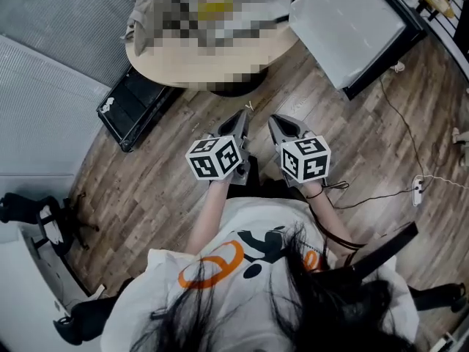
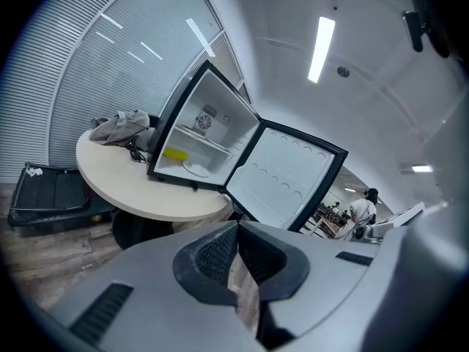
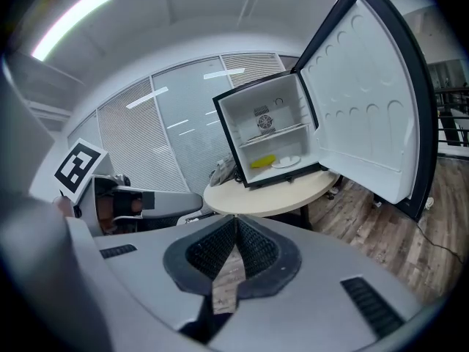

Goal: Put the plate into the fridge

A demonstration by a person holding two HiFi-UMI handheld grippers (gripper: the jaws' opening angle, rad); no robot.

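A small fridge point(image 2: 209, 134) stands open on a round table point(image 2: 121, 185), its door point(image 2: 286, 178) swung wide to the right. A white plate point(image 2: 196, 169) lies on the fridge floor beside a yellow thing point(image 2: 174, 153). The right gripper view shows the same plate point(image 3: 287, 162) inside the fridge point(image 3: 271, 134). My left gripper point(image 1: 244, 116) and right gripper point(image 1: 272, 121) hang side by side over the wooden floor, short of the table. Both are shut with nothing between the pads, as the left gripper view point(image 2: 236, 226) and right gripper view point(image 3: 236, 220) show.
A black case point(image 1: 135, 108) lies open on the floor left of the table. Grey cloth point(image 1: 146, 9) is heaped on the table's left side. The fridge door point(image 1: 352, 28) juts out at the right. Cables and a plug strip point(image 1: 416, 191) trail across the floor at right.
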